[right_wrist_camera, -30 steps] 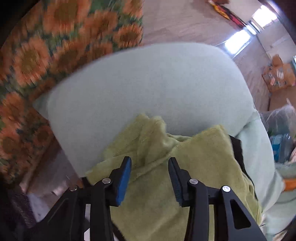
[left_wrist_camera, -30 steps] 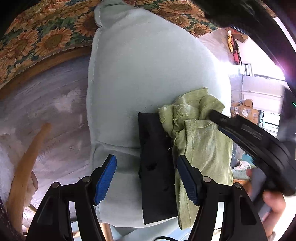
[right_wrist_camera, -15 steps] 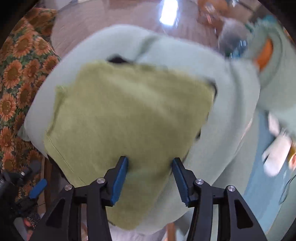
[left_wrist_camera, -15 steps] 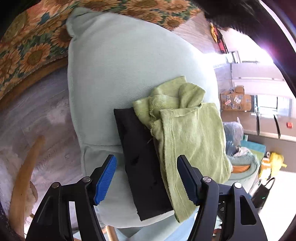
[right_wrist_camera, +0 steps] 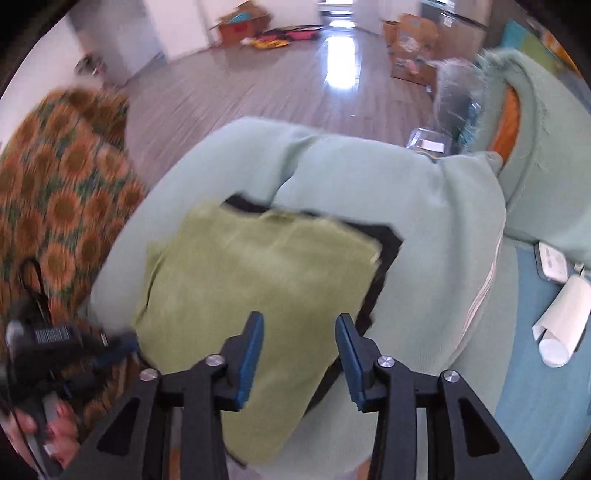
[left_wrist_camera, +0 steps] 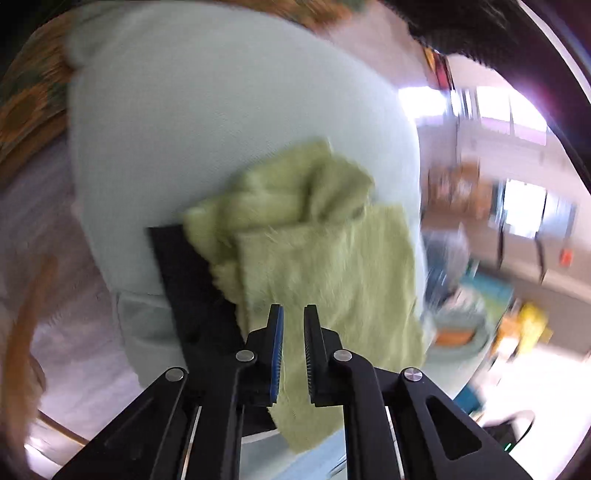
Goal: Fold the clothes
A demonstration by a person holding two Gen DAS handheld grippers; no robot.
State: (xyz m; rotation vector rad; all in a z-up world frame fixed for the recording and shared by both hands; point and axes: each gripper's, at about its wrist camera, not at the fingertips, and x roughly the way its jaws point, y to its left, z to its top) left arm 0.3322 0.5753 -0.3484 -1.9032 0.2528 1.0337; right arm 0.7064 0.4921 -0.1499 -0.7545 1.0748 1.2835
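Note:
A light green cloth (left_wrist_camera: 325,266) lies roughly folded on a pale mint cushion (left_wrist_camera: 221,110), partly covering a folded black garment (left_wrist_camera: 188,280). Its far end is bunched. My left gripper (left_wrist_camera: 293,310) hovers over the cloth's near half, its jaws closing to a narrow slit with nothing visibly pinched. In the right wrist view the green cloth (right_wrist_camera: 251,280) lies flat over the black garment (right_wrist_camera: 388,240). My right gripper (right_wrist_camera: 299,319) stands open above the cloth's near edge, jaws closing a little, pads not touching it. The left gripper (right_wrist_camera: 118,343) shows blurred at the cloth's left edge, held by a hand (right_wrist_camera: 55,435).
A sunflower-patterned fabric (right_wrist_camera: 55,206) lies left of the cushion (right_wrist_camera: 406,192). Wood floor (right_wrist_camera: 277,81) and cardboard boxes (right_wrist_camera: 410,33) lie beyond. To the right are a mint throw (right_wrist_camera: 546,147), a white paper roll (right_wrist_camera: 561,325) and a small white device (right_wrist_camera: 552,262) on a blue surface.
The left jaws went from wide apart to a narrow slit and shifted over the green cloth. The right gripper rolled and pulled back from the bunched end; the cloth now lies flat.

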